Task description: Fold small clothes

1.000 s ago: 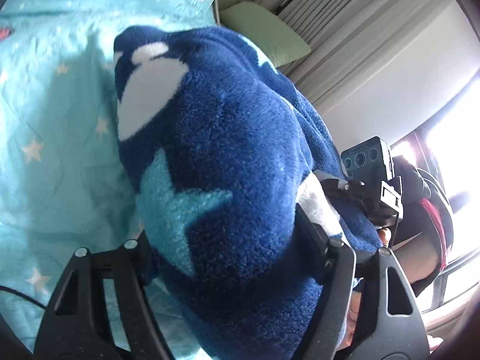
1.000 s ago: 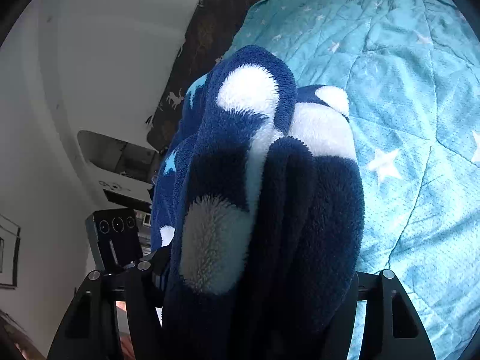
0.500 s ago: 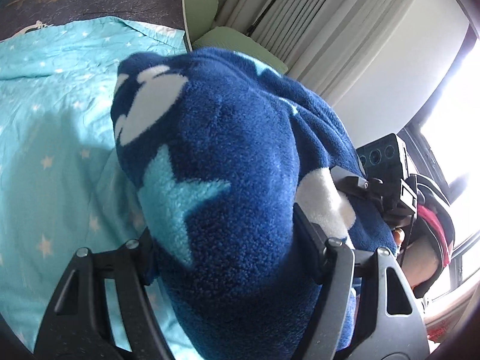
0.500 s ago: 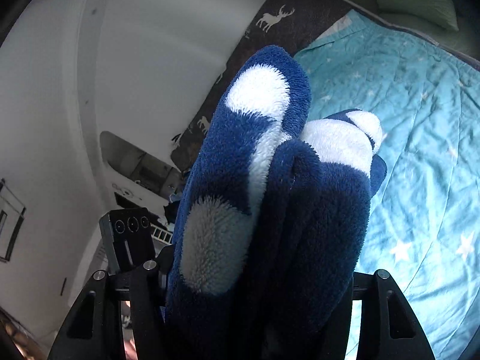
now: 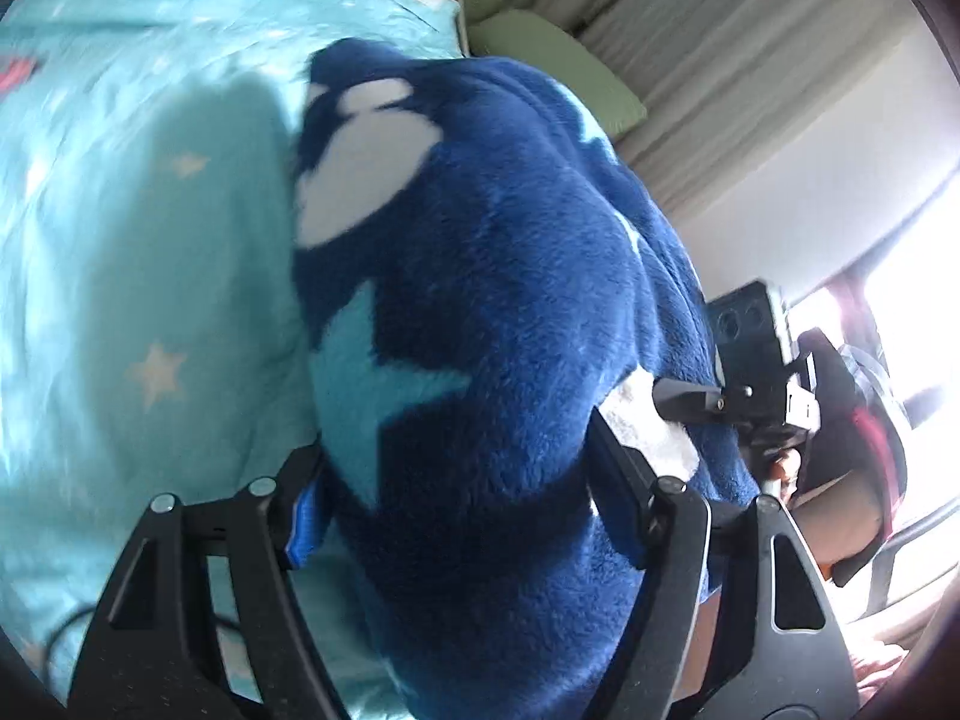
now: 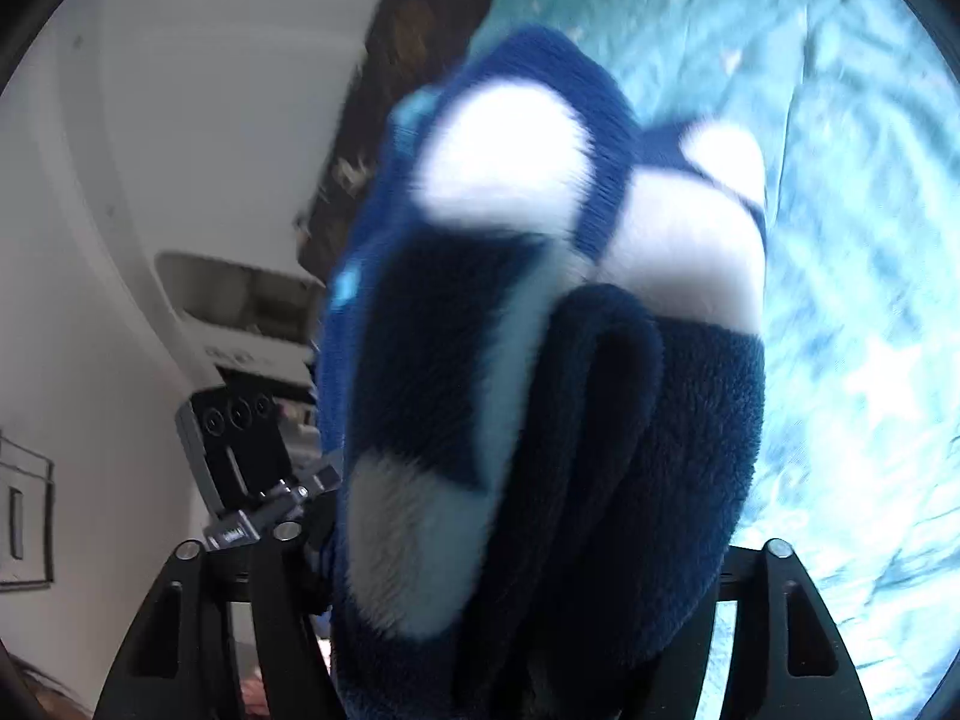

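A navy fleece garment [image 5: 504, 312] with white patches and a light-blue star fills the left wrist view. My left gripper [image 5: 462, 498] is shut on it, and the cloth bulges out between the fingers. In the right wrist view the same fleece garment [image 6: 540, 396] hangs bunched in thick folds, and my right gripper [image 6: 510, 564] is shut on it. Both hold it up above the turquoise star quilt [image 5: 138, 228]. The other gripper's camera block shows in each view, at the right [image 5: 750, 324] and at the left [image 6: 240, 438]. The fingertips are hidden by cloth.
The turquoise quilt [image 6: 858, 240] covers a bed with a dark deer-print sheet [image 6: 384, 138] at its edge. Green pillows [image 5: 558, 66] and pale curtains [image 5: 720, 60] lie beyond. A white wall [image 6: 150, 150] is on the left.
Both grippers swung with the garment: the views tilted up toward the wall and pillows, then back down toward the quilt. Both views are now motion-blurred. The grips have not changed.
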Motion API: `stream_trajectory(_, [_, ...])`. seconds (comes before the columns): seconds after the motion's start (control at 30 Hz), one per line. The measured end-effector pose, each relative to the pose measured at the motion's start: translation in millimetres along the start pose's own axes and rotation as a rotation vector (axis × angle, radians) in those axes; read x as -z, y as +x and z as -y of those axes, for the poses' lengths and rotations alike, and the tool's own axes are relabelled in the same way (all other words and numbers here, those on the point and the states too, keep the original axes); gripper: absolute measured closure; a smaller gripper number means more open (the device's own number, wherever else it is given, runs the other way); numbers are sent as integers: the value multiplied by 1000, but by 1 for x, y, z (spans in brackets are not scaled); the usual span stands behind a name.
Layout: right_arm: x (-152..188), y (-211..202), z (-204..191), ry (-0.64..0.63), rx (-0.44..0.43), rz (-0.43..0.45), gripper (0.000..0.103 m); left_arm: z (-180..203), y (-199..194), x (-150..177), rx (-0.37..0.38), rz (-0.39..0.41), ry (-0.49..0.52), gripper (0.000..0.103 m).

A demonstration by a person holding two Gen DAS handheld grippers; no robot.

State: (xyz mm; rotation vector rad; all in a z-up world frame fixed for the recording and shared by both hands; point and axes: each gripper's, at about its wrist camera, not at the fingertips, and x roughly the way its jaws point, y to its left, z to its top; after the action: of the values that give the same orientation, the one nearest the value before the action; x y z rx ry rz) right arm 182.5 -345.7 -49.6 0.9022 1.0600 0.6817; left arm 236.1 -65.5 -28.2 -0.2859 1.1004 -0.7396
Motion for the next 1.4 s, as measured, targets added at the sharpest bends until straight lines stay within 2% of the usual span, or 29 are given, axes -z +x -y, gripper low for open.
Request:
stream_trajectory(0.07, [3,1,-8,-10,10,4,24,1,-8,4,-13,23,12,29])
stream_trajectory(0.17, [12,-13,-23,-48,80,13,20,13,-12,7,-65,41,83,29])
stream_trajectory(0.27, [25,-33,-30,-71,137,32,16,20,-9,7,-72,45,103,27])
stream_trajectory(0.37, [37,-50,-20,-18,122,65,6,16,-5,4,-64,41,94,26])
stream_trajectory(0.43, [50,-53,-11,49,70,47,4,14,-4,2,-59,38,89,26])
stream_trajectory(0.5, [62,-41,1,100,-8,-16,0,12,-3,1,-54,34,82,25])
stream_trajectory(0.53, [48,-29,4,118,-27,-41,0,11,-2,1,-51,30,78,25])
stream_trajectory(0.6, [46,-8,10,150,-48,-82,0,9,1,-1,-52,28,74,25])
stream_trajectory(0.63, [53,-3,9,134,-59,-77,0,8,1,-2,-52,29,70,24])
stream_trajectory(0.73, [35,16,-1,120,-93,-96,0,2,4,-4,-36,19,49,23])
stream_trajectory(0.87, [25,40,-12,115,-83,-118,0,1,8,-6,-18,6,50,20])
stream_trajectory(1.0, [10,64,-29,86,-45,-103,0,2,12,-10,-34,7,53,20])
stream_trajectory(1.03, [12,67,-33,73,-37,-98,0,1,13,-11,-29,2,48,20])
stream_trajectory(1.17, [23,62,-50,31,-2,-36,29,5,9,-11,-11,22,68,34])
stream_trajectory(1.23, [24,52,-68,-14,26,6,36,19,2,-9,-31,58,105,38])
stream_trajectory(1.3, [30,45,-90,-67,29,45,38,38,-13,-11,-37,110,151,39])
stream_trajectory(1.4, [31,29,-117,-113,-15,92,39,62,-31,-26,-16,165,207,39])
